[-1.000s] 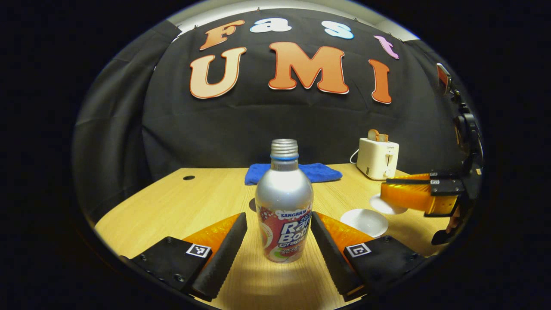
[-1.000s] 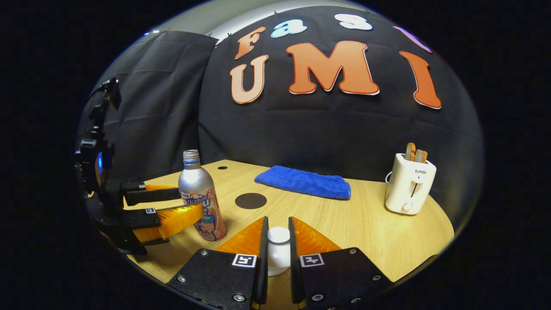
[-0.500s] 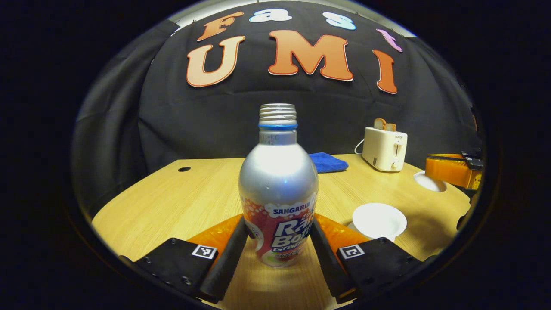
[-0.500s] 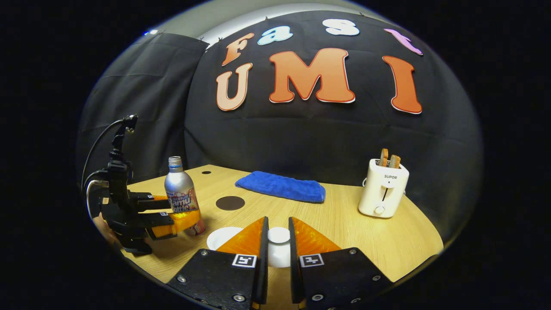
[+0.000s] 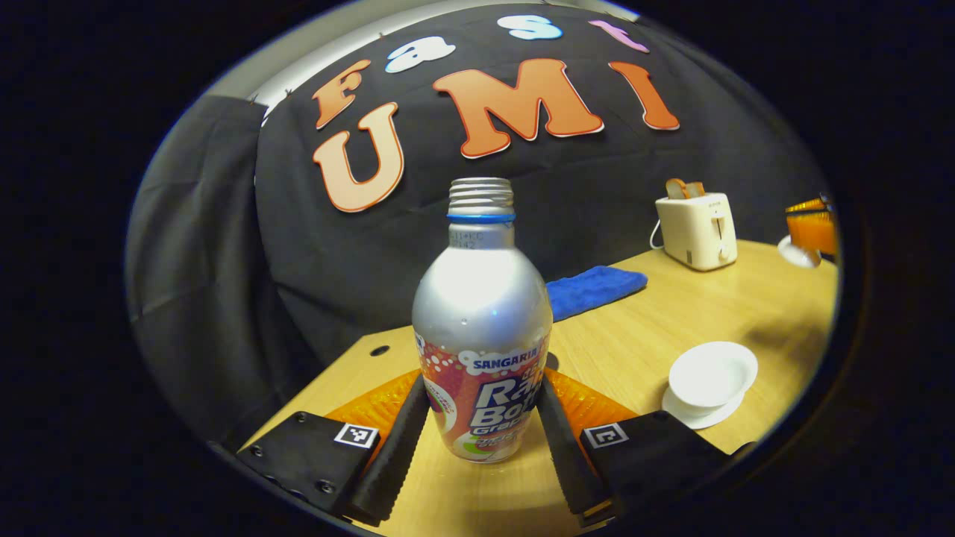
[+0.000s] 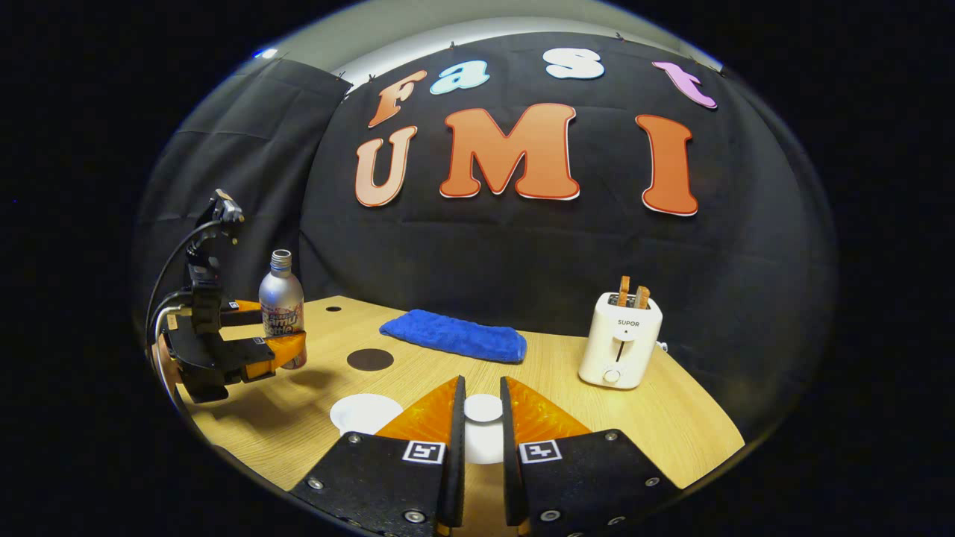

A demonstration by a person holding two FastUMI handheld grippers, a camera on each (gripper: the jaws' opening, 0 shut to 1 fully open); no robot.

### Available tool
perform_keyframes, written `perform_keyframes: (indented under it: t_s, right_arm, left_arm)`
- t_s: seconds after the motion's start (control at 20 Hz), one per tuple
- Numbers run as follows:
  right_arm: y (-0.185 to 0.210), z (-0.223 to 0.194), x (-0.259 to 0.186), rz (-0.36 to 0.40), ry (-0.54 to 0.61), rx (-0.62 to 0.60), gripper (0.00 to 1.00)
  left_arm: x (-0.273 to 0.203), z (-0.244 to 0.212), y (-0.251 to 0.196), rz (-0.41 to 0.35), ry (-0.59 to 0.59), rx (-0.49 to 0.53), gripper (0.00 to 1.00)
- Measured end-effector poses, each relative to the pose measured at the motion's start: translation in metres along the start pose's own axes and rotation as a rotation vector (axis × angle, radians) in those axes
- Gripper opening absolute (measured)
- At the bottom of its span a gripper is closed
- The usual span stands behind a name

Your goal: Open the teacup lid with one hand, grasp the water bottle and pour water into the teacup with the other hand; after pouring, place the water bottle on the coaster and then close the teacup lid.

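Observation:
A silver water bottle point(image 5: 481, 328) with a red label and no cap stands between the fingers of my left gripper point(image 5: 481, 447), which is shut on its lower body. In the right gripper view the bottle point(image 6: 281, 306) hangs a little above the table in the left gripper point(image 6: 277, 334), with a shadow under it. The white teacup point(image 5: 709, 373) sits uncovered on its saucer, right of the bottle. My right gripper point(image 6: 482, 425) is shut on the knob of the white lid point(image 6: 483, 409), held up to the right of the teacup point(image 6: 365, 412). A dark round coaster point(image 6: 370, 359) lies behind the cup.
A folded blue cloth point(image 6: 451, 335) lies at the back of the wooden table point(image 6: 642, 418). A white toaster point(image 6: 619, 339) with toast stands at the back right. A small cable hole point(image 6: 333, 308) is in the far left corner. The black cloth wall closes the back.
My left gripper closed on the bottle, then lifted it and tilted its view. My right gripper carried the lid up and away to the right of the teacup.

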State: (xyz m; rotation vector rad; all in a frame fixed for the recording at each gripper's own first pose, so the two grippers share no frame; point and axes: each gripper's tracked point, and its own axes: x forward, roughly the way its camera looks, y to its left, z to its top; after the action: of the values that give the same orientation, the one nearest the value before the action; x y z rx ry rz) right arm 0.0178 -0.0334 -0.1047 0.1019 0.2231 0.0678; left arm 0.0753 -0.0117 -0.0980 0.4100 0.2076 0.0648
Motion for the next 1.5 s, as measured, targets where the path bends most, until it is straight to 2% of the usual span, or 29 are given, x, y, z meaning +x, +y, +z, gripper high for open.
perform_keyframes:
  t_s: [0.05, 0.2, 0.3, 0.35, 0.45, 0.5, 0.65, 0.8, 0.9, 0.95, 1.0, 1.15, 1.2, 1.25, 1.35, 1.4, 1.5]
  right_arm:
    - [-0.002, 0.001, -0.001, -0.006, -0.005, 0.0, 0.22]
    - [-0.017, 0.001, -0.008, -0.023, -0.006, 0.005, 0.22]
    - [-0.024, -0.001, -0.011, -0.034, -0.006, 0.01, 0.22]
    - [-0.027, -0.001, -0.012, -0.041, -0.01, 0.015, 0.22]
    - [-0.032, -0.002, -0.013, -0.045, -0.011, 0.02, 0.22]
    - [-0.036, -0.002, -0.014, -0.051, -0.01, 0.02, 0.22]
    - [-0.04, -0.005, -0.017, -0.047, -0.014, 0.022, 0.22]
    - [-0.043, -0.006, -0.016, -0.043, -0.017, 0.03, 0.22]
    - [-0.046, -0.008, -0.016, -0.038, -0.018, 0.024, 0.22]
    - [-0.049, -0.01, -0.016, -0.039, -0.015, 0.021, 0.22]
    - [-0.05, -0.012, -0.016, -0.036, -0.012, 0.02, 0.22]
    - [-0.056, -0.018, -0.014, -0.033, -0.004, 0.031, 0.22]
    - [-0.057, -0.02, -0.013, -0.028, -0.001, 0.031, 0.22]
    - [-0.059, -0.02, -0.012, -0.029, 0.0, 0.035, 0.22]
    - [-0.059, -0.022, -0.011, -0.016, 0.003, 0.05, 0.22]
    - [-0.059, -0.022, -0.011, -0.009, 0.004, 0.056, 0.22]
    - [-0.059, -0.023, -0.009, -0.005, 0.003, 0.058, 0.22]
  left_arm:
    - [0.0, 0.002, 0.005, 0.015, -0.003, 0.051, 0.85]
    - [-0.001, 0.009, 0.01, 0.058, -0.031, 0.21, 0.85]
    - [-0.001, 0.012, 0.007, 0.068, -0.046, 0.289, 0.81]
    - [-0.002, 0.013, 0.007, 0.075, -0.046, 0.328, 0.84]
    - [-0.003, 0.01, 0.005, 0.088, -0.055, 0.41, 0.81]
    - [-0.004, 0.012, 0.004, 0.097, -0.059, 0.455, 0.84]
    - [-0.002, 0.017, 0.002, 0.112, -0.083, 0.579, 0.84]
    - [-0.003, 0.014, -0.005, 0.097, -0.081, 0.669, 0.8]
    - [-0.004, 0.017, -0.004, 0.108, -0.079, 0.733, 0.83]
    - [-0.004, 0.018, -0.004, 0.115, -0.079, 0.767, 0.8]
    - [0.0, 0.02, -0.002, 0.121, -0.078, 0.802, 0.84]
    - [0.0, 0.027, -0.004, 0.142, -0.086, 0.932, 0.84]
    - [0.001, 0.028, -0.004, 0.15, -0.087, 0.967, 0.87]
    - [0.002, 0.029, -0.002, 0.157, -0.087, 1.0, 0.84]
    - [0.003, 0.029, -0.002, 0.166, -0.084, 1.051, 0.84]
    - [0.003, 0.029, 0.0, 0.174, -0.085, 1.085, 0.87]
    - [0.003, 0.034, 0.001, 0.182, -0.09, 1.13, 0.84]
